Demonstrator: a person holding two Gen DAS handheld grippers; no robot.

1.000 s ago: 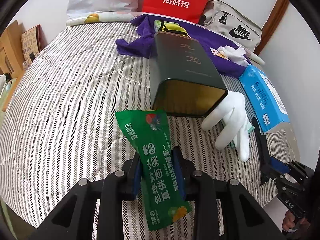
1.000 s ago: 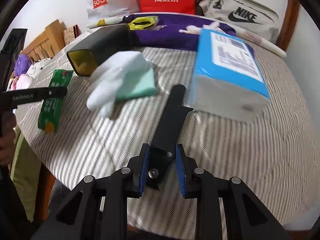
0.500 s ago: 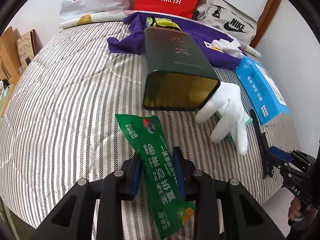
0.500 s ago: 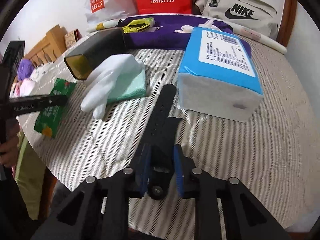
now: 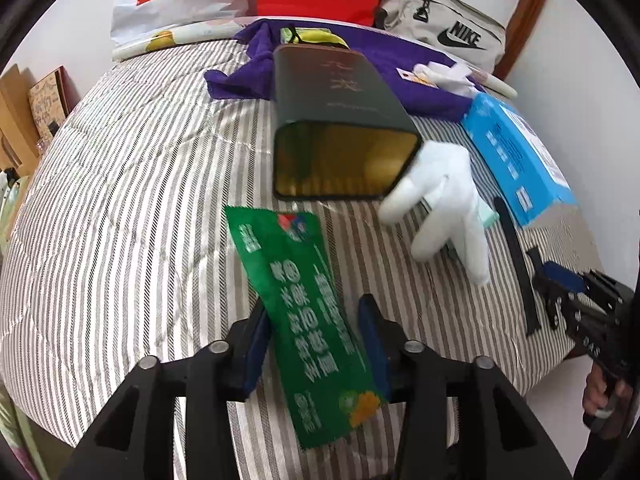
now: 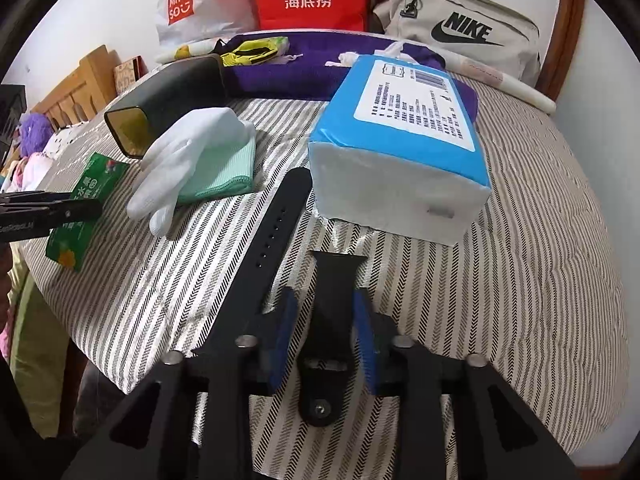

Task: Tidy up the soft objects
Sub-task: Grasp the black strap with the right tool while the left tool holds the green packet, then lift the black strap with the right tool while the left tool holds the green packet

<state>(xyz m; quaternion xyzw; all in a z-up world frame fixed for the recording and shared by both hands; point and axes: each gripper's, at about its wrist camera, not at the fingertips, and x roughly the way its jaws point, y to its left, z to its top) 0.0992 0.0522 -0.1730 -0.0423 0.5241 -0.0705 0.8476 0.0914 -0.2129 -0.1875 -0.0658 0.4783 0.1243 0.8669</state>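
left gripper (image 5: 316,340) at lower centre is opening, its pads coming off the green sachet (image 5: 304,312) lying flat on the striped bedding (image 5: 132,200). it's thin, floppy, slick; best pinched mid-length. right gripper (image 6: 324,332) looks closed on the limp black strap (image 6: 334,312), though contact is hard to confirm.

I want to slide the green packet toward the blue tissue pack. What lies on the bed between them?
In the right wrist view, the white glove on a folded mint cloth, then the long black strap, lie between the green packet and the blue tissue pack.
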